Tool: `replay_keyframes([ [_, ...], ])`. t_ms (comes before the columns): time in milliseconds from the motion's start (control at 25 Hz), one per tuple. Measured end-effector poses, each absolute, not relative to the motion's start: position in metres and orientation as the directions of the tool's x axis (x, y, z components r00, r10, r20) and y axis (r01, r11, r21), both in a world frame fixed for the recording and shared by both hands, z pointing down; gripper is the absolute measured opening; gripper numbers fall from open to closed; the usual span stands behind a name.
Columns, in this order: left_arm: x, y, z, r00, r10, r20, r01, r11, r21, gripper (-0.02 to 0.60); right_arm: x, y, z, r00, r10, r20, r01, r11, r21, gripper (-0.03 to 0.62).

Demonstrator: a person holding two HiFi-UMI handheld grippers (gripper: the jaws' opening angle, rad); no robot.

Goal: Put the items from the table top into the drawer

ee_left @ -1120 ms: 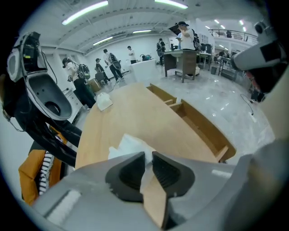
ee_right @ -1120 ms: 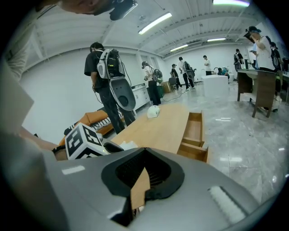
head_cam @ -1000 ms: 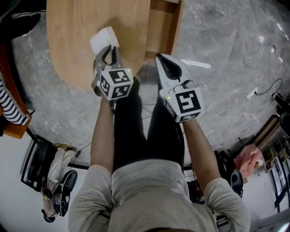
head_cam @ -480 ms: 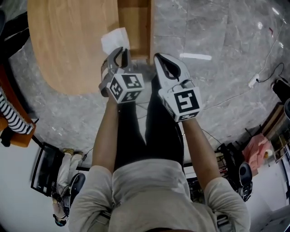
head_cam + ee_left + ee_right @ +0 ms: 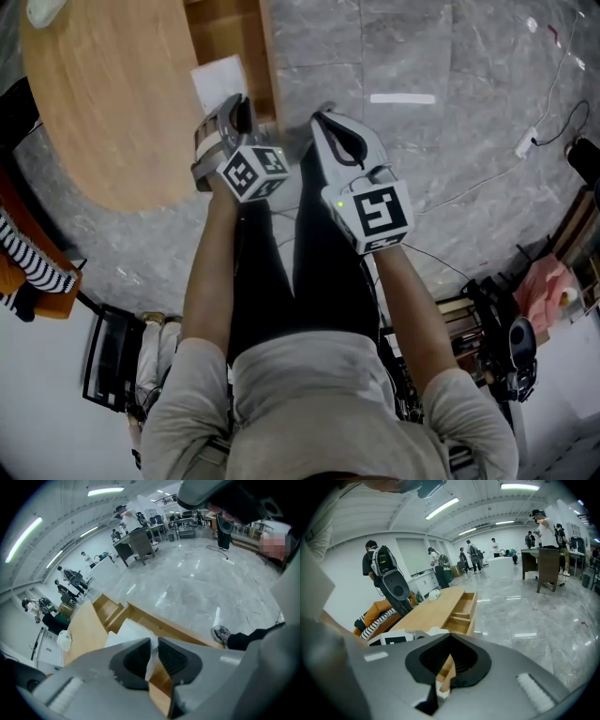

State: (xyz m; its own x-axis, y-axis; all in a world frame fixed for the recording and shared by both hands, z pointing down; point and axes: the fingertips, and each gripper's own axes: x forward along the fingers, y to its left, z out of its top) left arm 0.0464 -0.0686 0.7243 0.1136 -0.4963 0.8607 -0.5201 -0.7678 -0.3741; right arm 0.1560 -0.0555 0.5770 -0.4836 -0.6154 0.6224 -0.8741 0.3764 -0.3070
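At the worktop's (image 5: 103,103) right-hand edge, as the head view shows it, a drawer (image 5: 228,30) stands pulled out over the grey floor (image 5: 422,141), its wooden inside bare where it can be seen.

Left tongs (image 5: 234,105): closed on a thin white sheet (image 5: 217,75). The left gripper view shows the sheet's lower edge pinched between the two dark pads, the rest standing up beyond the tips. From above, the sheet sits over the worktop's right-hand edge, just beside the near front corner of the drawer. Whether it touches the wood cannot be determined.

Right tongs (image 5: 323,120): drawn narrow, tips together, nothing between them. Wood shows only through the hollow behind the tips in the right gripper view. These tongs hang over the floor, off the worktop, just beside the left tongs and nearer the person than the drawer.

One further item noted: a small white object (image 5: 42,9) lying on the worktop toward its far left edge, well apart from the sheet and both tongs. Its nature cannot be made out.
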Motion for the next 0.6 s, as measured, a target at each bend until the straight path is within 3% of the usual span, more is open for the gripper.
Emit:
replay_keyframes([
  [600,0.051,-0.047,0.783,0.084,-0.371,0.925,-0.468,-0.834,-0.292,0.081,0.164,-0.047,0.586,-0.498,-0.568,0.656,-0.864,0.388,-0.320,0.008],
])
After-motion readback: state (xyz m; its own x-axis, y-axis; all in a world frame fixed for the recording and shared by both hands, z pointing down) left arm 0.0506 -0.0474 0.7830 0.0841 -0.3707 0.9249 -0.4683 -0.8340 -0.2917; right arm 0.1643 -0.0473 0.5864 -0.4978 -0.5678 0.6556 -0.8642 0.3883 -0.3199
